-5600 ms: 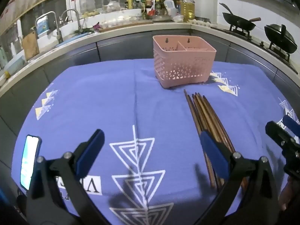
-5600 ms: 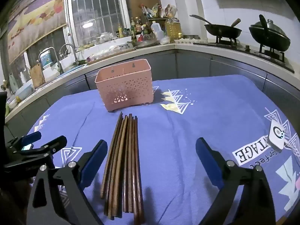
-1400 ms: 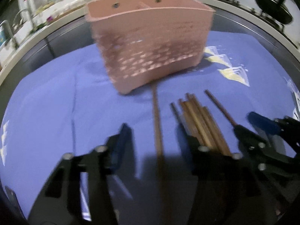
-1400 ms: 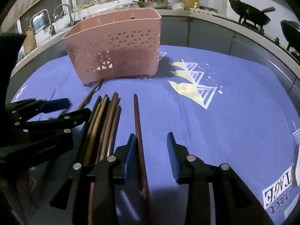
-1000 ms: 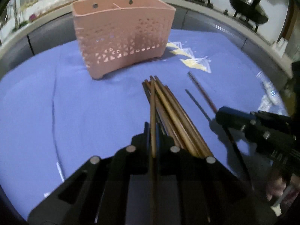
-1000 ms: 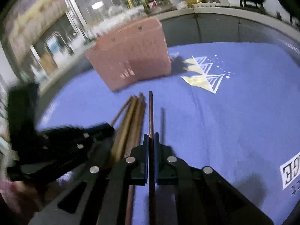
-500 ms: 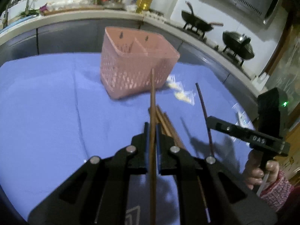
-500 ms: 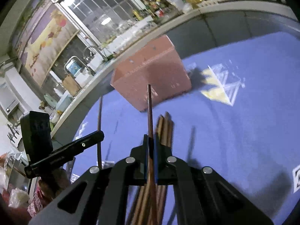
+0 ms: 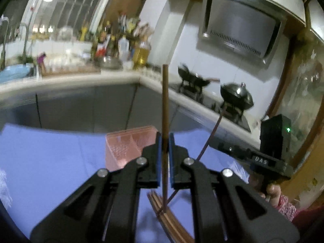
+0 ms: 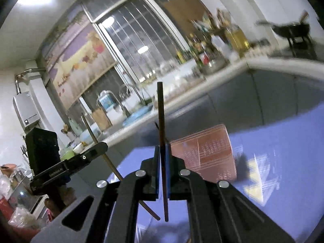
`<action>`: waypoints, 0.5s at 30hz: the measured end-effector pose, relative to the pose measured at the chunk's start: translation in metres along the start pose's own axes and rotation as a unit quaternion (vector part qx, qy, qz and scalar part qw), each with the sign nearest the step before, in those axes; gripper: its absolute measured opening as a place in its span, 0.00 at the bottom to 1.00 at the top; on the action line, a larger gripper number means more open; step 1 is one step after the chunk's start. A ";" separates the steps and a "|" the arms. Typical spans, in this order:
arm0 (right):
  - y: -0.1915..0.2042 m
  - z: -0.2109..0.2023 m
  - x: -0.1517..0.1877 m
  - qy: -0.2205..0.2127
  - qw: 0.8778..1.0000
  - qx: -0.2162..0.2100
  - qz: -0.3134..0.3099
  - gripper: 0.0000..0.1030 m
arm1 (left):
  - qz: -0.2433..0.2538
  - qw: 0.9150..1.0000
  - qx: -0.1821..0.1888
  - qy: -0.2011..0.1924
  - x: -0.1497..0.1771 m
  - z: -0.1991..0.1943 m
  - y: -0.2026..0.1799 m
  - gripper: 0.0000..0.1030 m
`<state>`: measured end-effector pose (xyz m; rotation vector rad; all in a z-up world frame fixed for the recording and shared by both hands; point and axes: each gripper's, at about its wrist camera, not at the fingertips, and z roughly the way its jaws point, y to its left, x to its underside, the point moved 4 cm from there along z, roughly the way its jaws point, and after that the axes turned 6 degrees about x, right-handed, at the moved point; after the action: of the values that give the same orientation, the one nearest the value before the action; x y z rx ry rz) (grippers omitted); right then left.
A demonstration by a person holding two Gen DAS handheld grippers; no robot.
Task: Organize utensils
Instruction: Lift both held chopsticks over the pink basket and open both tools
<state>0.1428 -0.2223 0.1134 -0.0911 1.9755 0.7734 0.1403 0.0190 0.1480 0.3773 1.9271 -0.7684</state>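
A blue cloth [image 9: 50,158] is spread over the table, and a pink basket [image 9: 123,147] with two parts is seen standing on it, with a pile of brown chopsticks [image 9: 172,224] lying near. The left gripper [image 9: 164,141] is squeezed tight on one chopstick [image 9: 165,101], and the right gripper [image 10: 162,154] is squeezed tight on another chopstick [image 10: 161,109], both sticks held up above the cloth. The sticks are judged to be light, stiff and a bit slippery, so they are best held near the middle.
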 end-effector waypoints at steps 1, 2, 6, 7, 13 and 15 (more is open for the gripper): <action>0.004 0.002 -0.013 -0.010 1.000 0.002 -0.008 0.05 | 0.008 1.000 -0.009 -0.014 -0.014 0.001 0.001 0.06; 0.008 0.006 -0.025 -0.021 1.000 0.004 -0.016 0.05 | 0.016 0.999 -0.019 -0.028 -0.027 0.003 0.002 0.06; 0.019 0.030 -0.057 -0.051 0.997 0.021 -0.049 0.05 | 0.028 0.997 -0.051 -0.056 -0.060 0.020 0.015 0.06; 0.021 0.040 -0.062 -0.058 0.996 0.031 -0.061 0.05 | 0.037 0.995 -0.071 -0.059 -0.065 0.030 0.021 0.06; 0.000 0.110 -0.043 -0.029 0.992 0.073 -0.099 0.05 | 0.040 0.993 -0.110 -0.001 -0.038 0.092 0.057 0.06; -0.010 0.135 -0.027 0.012 0.992 0.077 -0.102 0.05 | 0.026 0.993 -0.109 0.036 -0.019 0.112 0.070 0.06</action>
<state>0.2639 -0.1619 0.0871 -0.2082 2.0037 0.4886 0.2651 -0.0009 0.1056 0.3233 2.0357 -0.5094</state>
